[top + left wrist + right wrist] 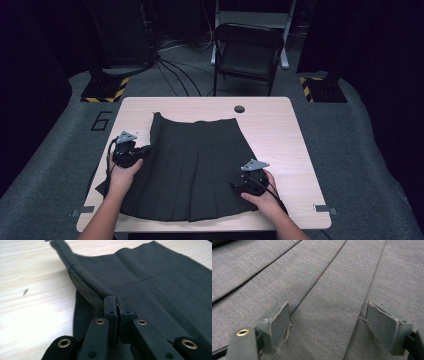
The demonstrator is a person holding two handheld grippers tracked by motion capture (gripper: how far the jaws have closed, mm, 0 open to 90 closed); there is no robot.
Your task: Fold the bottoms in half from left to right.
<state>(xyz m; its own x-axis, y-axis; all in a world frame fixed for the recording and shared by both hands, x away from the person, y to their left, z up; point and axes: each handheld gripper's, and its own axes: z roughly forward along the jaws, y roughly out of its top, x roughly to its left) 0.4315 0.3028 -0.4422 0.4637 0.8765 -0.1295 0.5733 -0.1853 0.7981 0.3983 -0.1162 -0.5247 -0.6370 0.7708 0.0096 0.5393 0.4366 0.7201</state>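
Nearest the person, the right hand-held gripper rests low over the hem end of a dark pleated skirt, close to the garment's right edge; in the right gripper view its two jaws stand wide apart with nothing between them, pleats of the skirt running away beneath the gap. A little farther up the tabletop, the left hand-held gripper sits at the skirt's left edge. In the left gripper view this gripper has its jaws pressed together on a rolled fold of the skirt's side edge, which rises off the pale wood and runs up toward the waistband. The skirt lies flat across the middle of the tabletop, waistband at the far side, hem toward the person. Beyond the table stands a dark folding chair on the grey floor.
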